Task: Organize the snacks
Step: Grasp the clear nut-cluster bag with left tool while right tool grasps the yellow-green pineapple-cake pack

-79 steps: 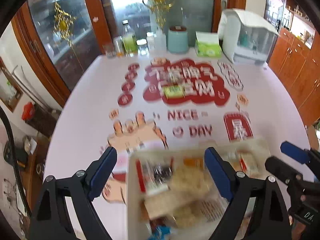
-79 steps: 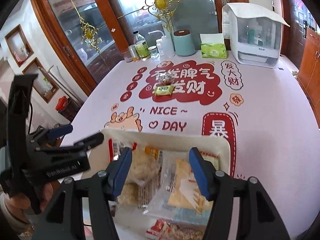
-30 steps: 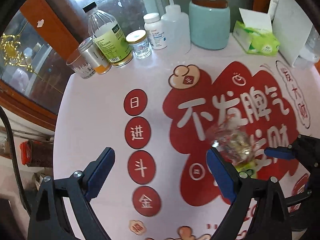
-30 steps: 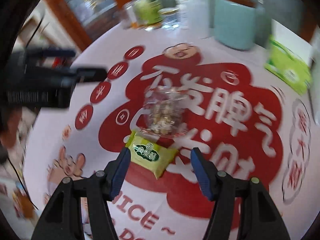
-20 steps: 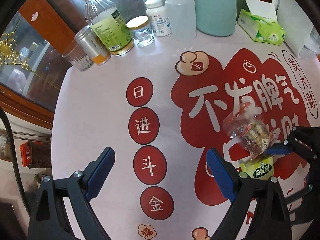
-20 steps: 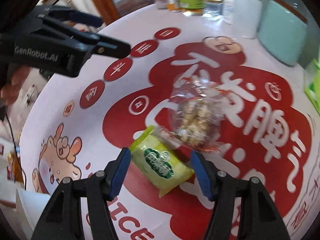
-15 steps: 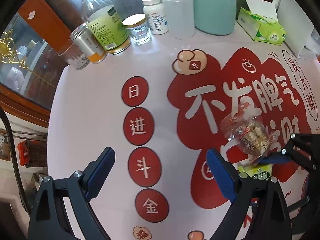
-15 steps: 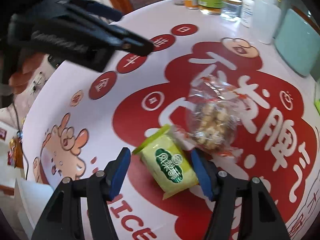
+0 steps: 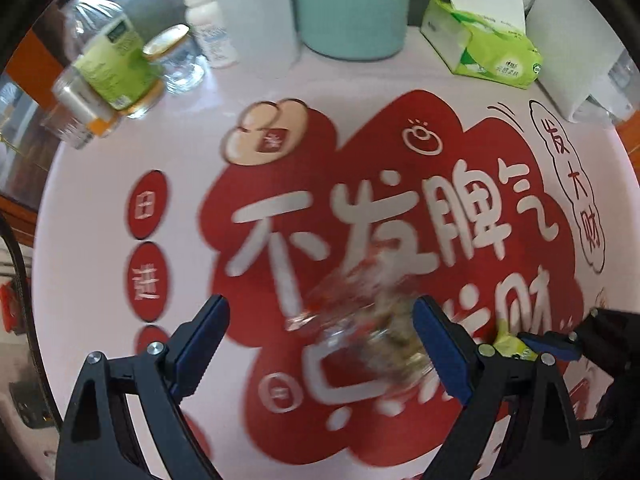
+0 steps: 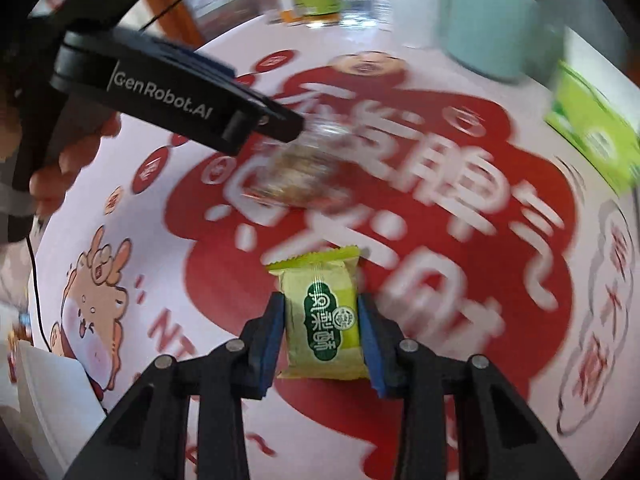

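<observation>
- The right claw sits low in the centre of the right wrist view, its two blue pads pressed against the sides of a green-yellow wrapped pastry; the packet's serrated top edge points up the frame and lies over the red cloud print of the tabletop.
- The left claw fills the lower part of the left wrist view with its blue-padded fingers spread wide apart; a clear-wrapped nut snack, badly blurred, lies between them, closer to the pad at lower right. Whether that pad touches the wrapper cannot be told.
- In the right wrist view the same clear packet appears left of centre, just under the black tip of the left claw, which reaches in from the upper left.
- In the left wrist view, a sliver of the green packet shows at the right edge, beside a blue tip of the right claw.
- Along the top of the left wrist view stand a teal canister, a white squeeze bottle, a white pill bottle, a small glass jar, a green-labelled bottle and a green tissue box.
- A white tray corner shows at the lower left of the right wrist view.
</observation>
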Motion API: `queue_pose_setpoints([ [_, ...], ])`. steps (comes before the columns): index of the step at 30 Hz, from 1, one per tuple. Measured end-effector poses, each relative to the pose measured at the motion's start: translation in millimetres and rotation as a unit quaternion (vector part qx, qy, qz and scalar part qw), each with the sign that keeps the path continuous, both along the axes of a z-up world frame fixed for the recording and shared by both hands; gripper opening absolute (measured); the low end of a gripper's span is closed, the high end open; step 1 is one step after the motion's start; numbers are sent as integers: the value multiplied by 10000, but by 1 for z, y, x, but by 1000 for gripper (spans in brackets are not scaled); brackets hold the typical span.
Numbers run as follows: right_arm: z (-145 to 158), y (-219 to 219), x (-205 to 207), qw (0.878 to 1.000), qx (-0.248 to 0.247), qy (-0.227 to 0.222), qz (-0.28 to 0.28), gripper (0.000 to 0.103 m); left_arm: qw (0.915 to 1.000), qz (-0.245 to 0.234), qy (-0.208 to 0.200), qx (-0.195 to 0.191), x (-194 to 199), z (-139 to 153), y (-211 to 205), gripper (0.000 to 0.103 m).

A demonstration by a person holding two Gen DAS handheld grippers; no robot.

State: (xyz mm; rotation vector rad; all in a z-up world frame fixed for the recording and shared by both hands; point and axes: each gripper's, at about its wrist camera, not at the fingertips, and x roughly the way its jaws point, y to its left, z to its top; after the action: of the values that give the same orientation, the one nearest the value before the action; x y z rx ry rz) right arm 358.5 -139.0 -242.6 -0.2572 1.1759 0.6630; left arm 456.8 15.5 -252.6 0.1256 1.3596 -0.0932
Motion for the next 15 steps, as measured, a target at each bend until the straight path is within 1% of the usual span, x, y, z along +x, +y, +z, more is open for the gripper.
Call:
queue_pose_setpoints([
  [3,1,-22,-1,9993,-4,11,-369,36,9996,189,200,-29,7,-12,-9,92],
  [4,-2,-24,3,9989,-6,22,-467,36,9992,291,281,1,9,-17,-13,92],
  [7,-2,-39,-2,9975,-67,13,-701,36,9980,455,443,81,10,-27,-19,92],
  [8,-1,-43,-4,9970,-84,10,-768,36,9975,509,484,95,10,-30,-21,94],
  [10,-1,-48,-8,9958,-98,-5,-905,36,9972,625,387,117,8,-29,-22,93],
  [12,3,-53,-13,9945,-81,-56,-1045,36,9972,660,333,58,5,-28,-23,87],
  [13,7,-55,-16,9934,-89,-108,-1142,36,9972,674,326,-77,2,-26,-24,74],
  [14,10,-57,-18,9925,-80,-137,-1214,36,9972,681,279,-131,-1,-22,-26,58],
  [15,14,-59,-21,9917,-93,-177,-1270,36,9976,656,231,-72,-4,-19,-28,53],
])
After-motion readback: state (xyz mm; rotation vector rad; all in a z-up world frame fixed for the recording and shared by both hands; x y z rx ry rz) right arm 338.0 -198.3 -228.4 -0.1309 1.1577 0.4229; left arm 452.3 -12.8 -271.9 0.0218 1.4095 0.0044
